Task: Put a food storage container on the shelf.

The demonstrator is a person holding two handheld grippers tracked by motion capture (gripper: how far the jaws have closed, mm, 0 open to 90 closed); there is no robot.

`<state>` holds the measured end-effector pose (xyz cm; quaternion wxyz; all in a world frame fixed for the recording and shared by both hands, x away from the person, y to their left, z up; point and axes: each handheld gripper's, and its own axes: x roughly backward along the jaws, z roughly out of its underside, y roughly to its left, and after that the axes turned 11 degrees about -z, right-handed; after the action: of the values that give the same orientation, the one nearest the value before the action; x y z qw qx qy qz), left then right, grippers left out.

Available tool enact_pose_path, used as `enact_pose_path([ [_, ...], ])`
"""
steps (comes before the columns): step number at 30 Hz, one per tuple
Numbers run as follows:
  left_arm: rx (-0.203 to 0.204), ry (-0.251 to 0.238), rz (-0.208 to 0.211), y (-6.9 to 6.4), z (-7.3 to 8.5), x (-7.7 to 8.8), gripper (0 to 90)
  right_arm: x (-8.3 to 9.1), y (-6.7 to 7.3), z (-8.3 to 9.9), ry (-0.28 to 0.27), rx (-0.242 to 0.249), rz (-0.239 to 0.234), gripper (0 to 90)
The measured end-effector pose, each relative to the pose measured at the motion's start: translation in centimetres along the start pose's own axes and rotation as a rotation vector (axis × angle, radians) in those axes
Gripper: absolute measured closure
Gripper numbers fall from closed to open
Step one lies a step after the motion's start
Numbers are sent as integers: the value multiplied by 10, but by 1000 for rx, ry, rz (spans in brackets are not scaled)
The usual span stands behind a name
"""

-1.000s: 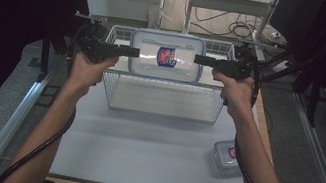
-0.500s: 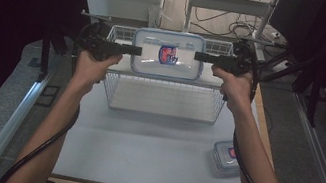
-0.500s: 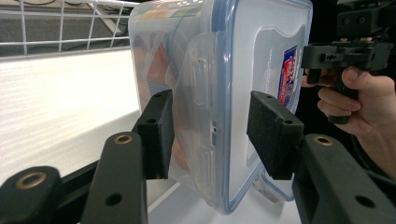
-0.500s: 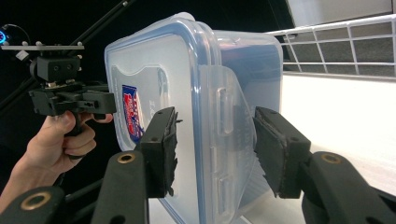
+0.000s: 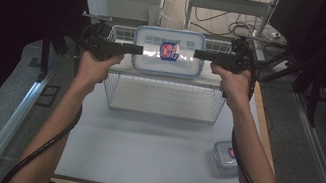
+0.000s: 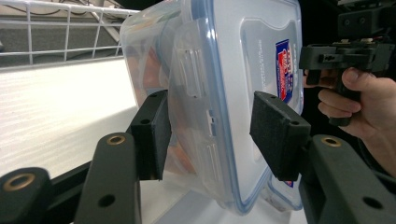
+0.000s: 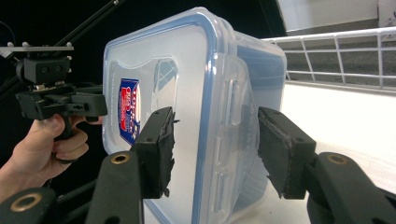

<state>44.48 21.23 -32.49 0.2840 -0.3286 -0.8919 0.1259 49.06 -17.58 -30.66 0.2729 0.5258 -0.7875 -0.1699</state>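
We note the pale counter (image 5: 149, 155) first, running from the person's side toward the far wall. On its far half stands a white wire basket (image 5: 165, 94), open at the top. Over the basket's far part we see a clear food container (image 5: 168, 52) with a blue-rimmed lid and a red-and-blue label, lying flat. In the gripper views its underside seems to sit on the basket's pale top surface, though we cannot tell for sure.

The left gripper (image 5: 138, 49) comes at the container from its left end, the right gripper (image 5: 199, 54) from its right end, each in a hand with the forearm reaching up from the near edge.

In the left gripper view, the left gripper's fingers (image 6: 152, 135) stand on either side of the container's end clip; a gap shows on the lid side, so they are apart, not clamped. In the right gripper view, the right gripper's fingers (image 7: 156, 149) likewise straddle the other end with space at both pads. Both pairs have just been opening, the container between them.

Smallest: a second lidded box (image 5: 226, 156) near the counter's right edge, well apart from the basket.
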Motion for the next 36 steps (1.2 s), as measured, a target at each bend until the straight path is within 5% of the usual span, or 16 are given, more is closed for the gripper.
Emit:
enact_pose_path([
  [6, 7, 3, -12, 2, 2, -3, 405, -5, 6, 0, 45, 75, 97, 478],
  [8, 42, 13, -1, 5, 3, -8, 362, -9, 8, 2, 67, 98, 124, 434],
  [13, 55, -4, -15, 8, 2, -9, 353, -11, 5, 4, 49, 80, 113, 430],
  [14, 44, -13, -36, 7, 1, -9, 351, -11, 4, 5, 44, 72, 109, 428],
  [15, 4, -11, -116, 2, -3, -9, 359, -10, 3, 6, 34, 55, 92, 425],
  [18, -39, -2, -145, -3, -6, -10, 365, -9, 3, 7, 28, 61, 83, 456],
  [21, -127, -20, -205, -16, -7, -6, 354, -6, 9, 8, 39, 103, 108, 460],
  [23, -139, -32, -212, -18, -6, -4, 359, -5, 11, 9, 41, 114, 112, 461],
  [28, -222, -66, -231, -28, 2, 13, 543, 6, 22, 15, 33, 190, 139, 526],
  [30, -247, -75, -230, -30, 8, 20, 586, 11, 26, 18, 34, 230, 154, 627],
  [32, -268, -74, -225, -32, 15, 26, 763, 16, 34, 27, 41, 280, 166, 777],
  [36, -286, -50, -202, -31, 28, 25, 888, 14, 40, 39, 57, 319, 150, 870],
])
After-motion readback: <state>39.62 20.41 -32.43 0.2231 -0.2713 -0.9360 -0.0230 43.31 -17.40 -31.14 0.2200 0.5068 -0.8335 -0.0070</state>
